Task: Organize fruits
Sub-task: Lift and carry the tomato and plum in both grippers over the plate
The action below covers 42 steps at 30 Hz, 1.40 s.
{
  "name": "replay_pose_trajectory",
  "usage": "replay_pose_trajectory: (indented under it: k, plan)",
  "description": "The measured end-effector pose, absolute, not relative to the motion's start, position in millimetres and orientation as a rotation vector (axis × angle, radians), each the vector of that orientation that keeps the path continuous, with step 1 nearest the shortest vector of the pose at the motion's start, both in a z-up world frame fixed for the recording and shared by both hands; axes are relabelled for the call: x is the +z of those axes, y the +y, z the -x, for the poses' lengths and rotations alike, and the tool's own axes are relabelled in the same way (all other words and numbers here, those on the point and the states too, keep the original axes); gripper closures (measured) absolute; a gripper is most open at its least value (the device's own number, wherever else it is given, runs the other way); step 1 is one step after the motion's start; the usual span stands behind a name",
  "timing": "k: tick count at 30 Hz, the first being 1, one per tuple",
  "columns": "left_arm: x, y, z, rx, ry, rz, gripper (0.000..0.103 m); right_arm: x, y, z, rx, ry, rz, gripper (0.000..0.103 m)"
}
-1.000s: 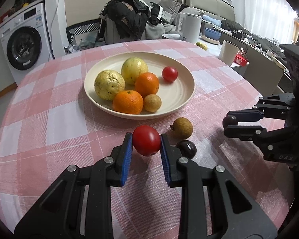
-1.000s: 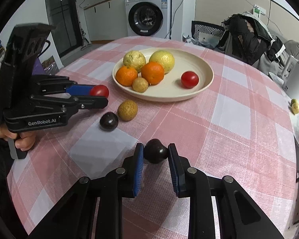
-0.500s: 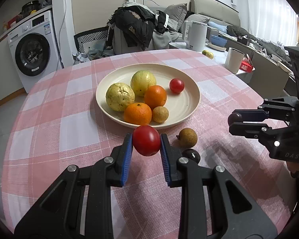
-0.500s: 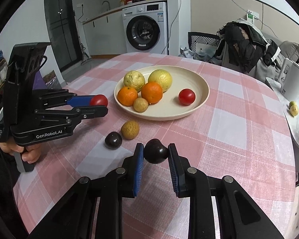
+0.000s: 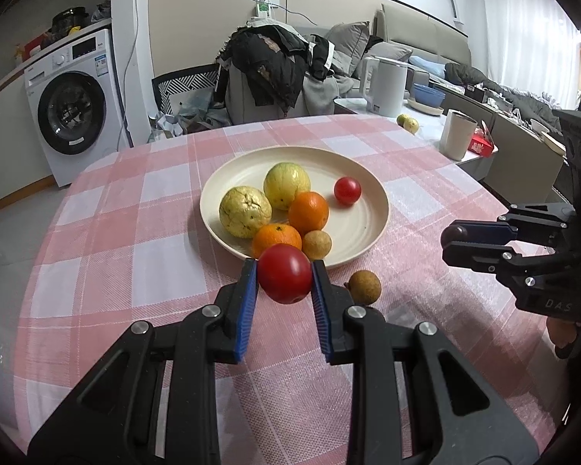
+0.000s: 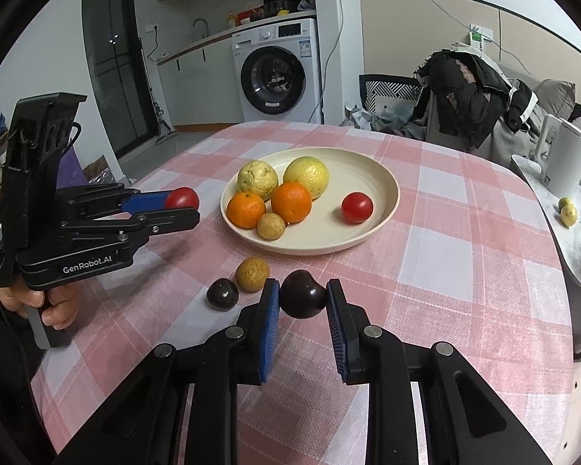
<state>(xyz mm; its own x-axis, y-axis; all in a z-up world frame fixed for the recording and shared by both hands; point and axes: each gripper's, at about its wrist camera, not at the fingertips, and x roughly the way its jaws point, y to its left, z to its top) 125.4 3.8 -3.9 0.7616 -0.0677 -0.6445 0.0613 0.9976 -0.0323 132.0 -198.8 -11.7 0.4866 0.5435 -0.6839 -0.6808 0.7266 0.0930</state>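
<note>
On the plate (image 6: 383,178) six fruits sit already, left gripper (image 5: 284,283) clamps a tomato (image 5: 284,278), right gripper (image 6: 303,299) a dark plum (image 6: 303,299), while a longan (image 6: 252,274) and another plum (image 6: 222,293) wait on the tablecloth (image 6: 464,263).

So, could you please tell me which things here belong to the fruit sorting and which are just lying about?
Part of the job:
- plate of fruit
- red tomato in left tool
- dark plum in right tool
- second plum and longan on the cloth

Just lying about:
- kettle
- washing machine
- pile of clothes
</note>
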Motion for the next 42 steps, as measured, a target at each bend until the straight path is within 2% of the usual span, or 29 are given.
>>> replay_pose_trajectory:
  k: [21, 42]
  plan:
    - [14.0, 11.5, -137.1, -0.080, 0.650, 0.046, 0.079, 11.7, -195.1, -157.6, 0.691, 0.675, 0.107, 0.078]
    - [-4.2, -28.2, -185.3, -0.164, 0.683, 0.029, 0.079, -8.2, -187.4, -200.1, 0.620, 0.712, 0.029, 0.078]
